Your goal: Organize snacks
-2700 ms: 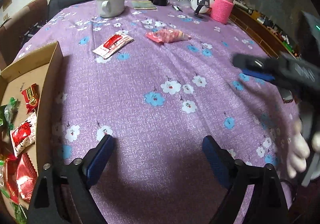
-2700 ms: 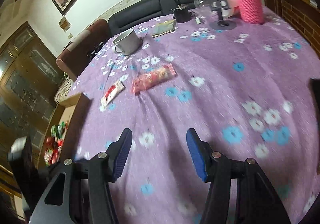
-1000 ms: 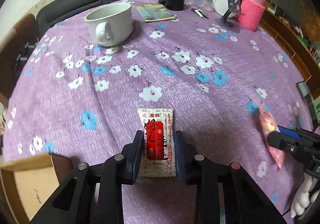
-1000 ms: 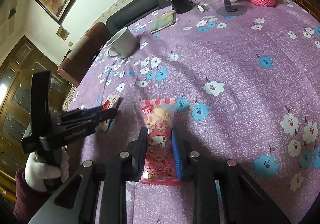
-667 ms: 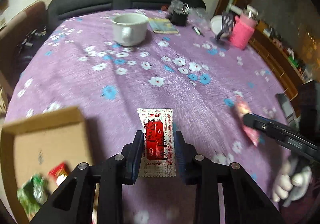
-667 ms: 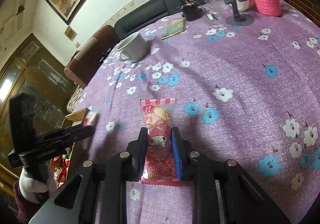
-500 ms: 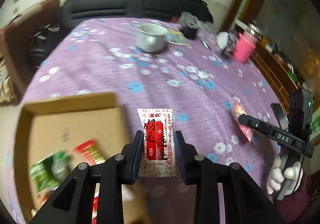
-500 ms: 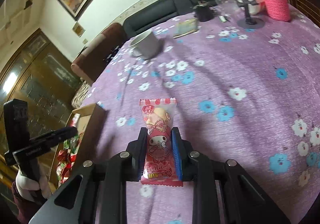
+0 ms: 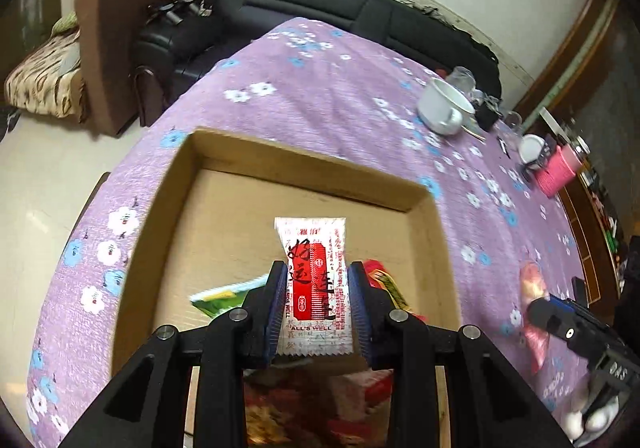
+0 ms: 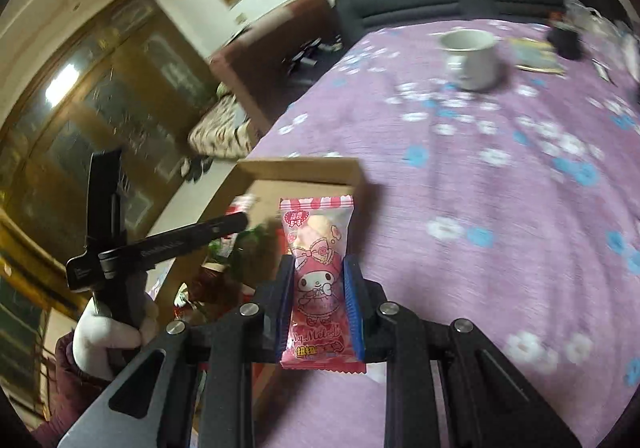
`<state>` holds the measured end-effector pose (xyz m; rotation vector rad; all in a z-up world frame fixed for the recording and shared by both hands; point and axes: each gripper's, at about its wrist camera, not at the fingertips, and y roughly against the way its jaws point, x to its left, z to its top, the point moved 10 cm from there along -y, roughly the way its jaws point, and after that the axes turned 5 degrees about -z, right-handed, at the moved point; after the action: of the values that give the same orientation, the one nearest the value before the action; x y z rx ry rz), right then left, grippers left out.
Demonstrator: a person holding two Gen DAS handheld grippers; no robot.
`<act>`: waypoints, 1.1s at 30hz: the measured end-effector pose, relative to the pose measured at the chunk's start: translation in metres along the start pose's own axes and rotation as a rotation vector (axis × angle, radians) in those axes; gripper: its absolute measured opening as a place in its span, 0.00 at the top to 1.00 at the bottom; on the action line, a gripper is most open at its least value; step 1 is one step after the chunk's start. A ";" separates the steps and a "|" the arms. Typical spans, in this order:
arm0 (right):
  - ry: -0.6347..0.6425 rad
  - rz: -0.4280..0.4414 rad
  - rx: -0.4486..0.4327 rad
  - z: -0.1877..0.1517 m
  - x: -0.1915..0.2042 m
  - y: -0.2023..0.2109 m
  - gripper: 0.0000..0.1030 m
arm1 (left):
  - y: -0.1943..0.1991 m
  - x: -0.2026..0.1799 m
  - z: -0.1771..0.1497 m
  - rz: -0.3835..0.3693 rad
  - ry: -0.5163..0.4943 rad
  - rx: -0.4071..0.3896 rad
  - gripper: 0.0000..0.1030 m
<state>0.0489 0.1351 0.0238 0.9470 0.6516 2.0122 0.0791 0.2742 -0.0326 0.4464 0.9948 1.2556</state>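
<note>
The left hand-held gripper (image 9: 316, 298) is pinching a red-and-white packet (image 9: 314, 280) upright between its blue pads, holding it over the open cardboard box (image 9: 308, 176), where a green wrapper (image 9: 220, 298) and other snacks are lying. The right hand-held gripper (image 10: 320, 302) is clamping a pink packet (image 10: 318, 280) with a cartoon figure, hanging above the purple flowered desk (image 10: 500, 216) just beside the box's corner. A white mug (image 10: 472, 58) is standing well apart, farther back on the desk.
</note>
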 end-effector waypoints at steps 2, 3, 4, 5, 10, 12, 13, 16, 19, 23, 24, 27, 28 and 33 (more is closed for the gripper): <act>0.028 -0.008 0.029 0.006 0.017 -0.021 0.78 | 0.000 0.006 0.002 -0.007 0.026 -0.008 0.68; 0.035 -0.010 0.040 0.008 0.023 -0.029 0.78 | 0.001 0.009 0.003 -0.016 0.041 -0.016 0.67; 0.043 -0.014 0.053 0.010 0.029 -0.040 0.78 | 0.002 0.011 0.003 -0.028 0.053 -0.021 0.66; 0.050 -0.021 0.059 0.011 0.033 -0.046 0.78 | 0.004 0.014 0.004 -0.041 0.066 -0.025 0.64; 0.061 -0.067 0.075 0.021 0.042 -0.082 0.69 | 0.014 0.016 0.003 -0.101 0.098 -0.048 0.37; 0.045 -0.074 0.070 0.024 0.038 -0.084 0.59 | 0.024 0.018 0.001 -0.120 0.112 -0.066 0.37; 0.038 -0.072 0.057 0.025 0.036 -0.081 0.57 | 0.027 0.018 0.001 -0.124 0.116 -0.073 0.35; 0.017 -0.068 0.035 0.023 0.030 -0.066 0.53 | 0.047 0.016 -0.003 -0.123 0.108 -0.121 0.31; -0.012 -0.064 -0.002 0.019 0.020 -0.044 0.51 | 0.064 0.008 -0.007 -0.127 0.090 -0.167 0.29; -0.062 -0.046 -0.048 0.001 0.008 -0.008 0.51 | 0.082 -0.014 -0.017 -0.109 0.046 -0.227 0.25; -0.071 -0.040 -0.064 -0.003 0.006 0.002 0.51 | 0.085 -0.020 -0.019 -0.095 0.030 -0.238 0.25; -0.071 -0.048 -0.128 -0.014 0.002 0.034 0.50 | 0.098 -0.045 -0.026 -0.020 -0.042 -0.291 0.20; -0.066 -0.055 -0.151 -0.016 0.002 0.043 0.49 | 0.102 -0.051 -0.028 0.002 -0.062 -0.308 0.18; -0.047 -0.103 -0.287 -0.028 -0.004 0.105 0.45 | 0.130 -0.091 -0.037 0.113 -0.158 -0.421 0.11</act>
<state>-0.0185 0.0708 0.0804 0.7707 0.3650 1.9230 -0.0252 0.2201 0.0810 0.2693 0.5574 1.4640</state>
